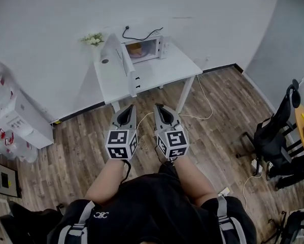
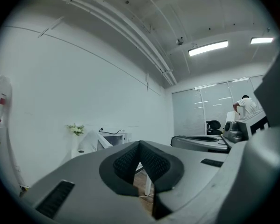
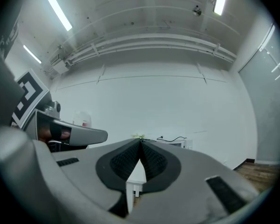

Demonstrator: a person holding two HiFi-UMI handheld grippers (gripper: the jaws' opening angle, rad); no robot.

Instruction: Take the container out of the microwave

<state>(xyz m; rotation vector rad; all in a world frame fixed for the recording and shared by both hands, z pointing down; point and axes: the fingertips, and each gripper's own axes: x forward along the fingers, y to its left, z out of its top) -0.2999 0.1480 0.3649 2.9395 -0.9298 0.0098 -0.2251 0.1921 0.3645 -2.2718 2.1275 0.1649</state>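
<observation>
My left tongs (image 1: pixel 126 109) and my right tongs (image 1: pixel 160 108) are held out level in front of me, side by side and just apart. Each pair is pressed together at the tips with nothing pinched between them, and each gripper view shows the black ribbed pads (image 2: pixel 151 161) meeting in a point. Below them is brown wood-plank floor (image 1: pixel 212 136), and I stand well apart from the work. Ahead, against a plain white wall, is a small white rectangular desk (image 1: pixel 167 69). At its back sits a white box-shaped microwave (image 1: pixel 159 46) with a black power cable (image 1: pixel 141 36) looping behind it. A small bunch of pale flowers (image 1: pixel 92 38) stands at the desk's far left corner. The microwave's white door (image 1: pixel 125 64) is already swung open toward my left, and the inside is lit. Something orange-yellow (image 1: pixel 134 49) shows in there. I take it to be the container, though it is too small to make out its shape. By my reckoning only the door-opening is done. I have yet to walk up to the desk, open one pair of tongs, reach into the microwave, grip the container and bring it out.
</observation>
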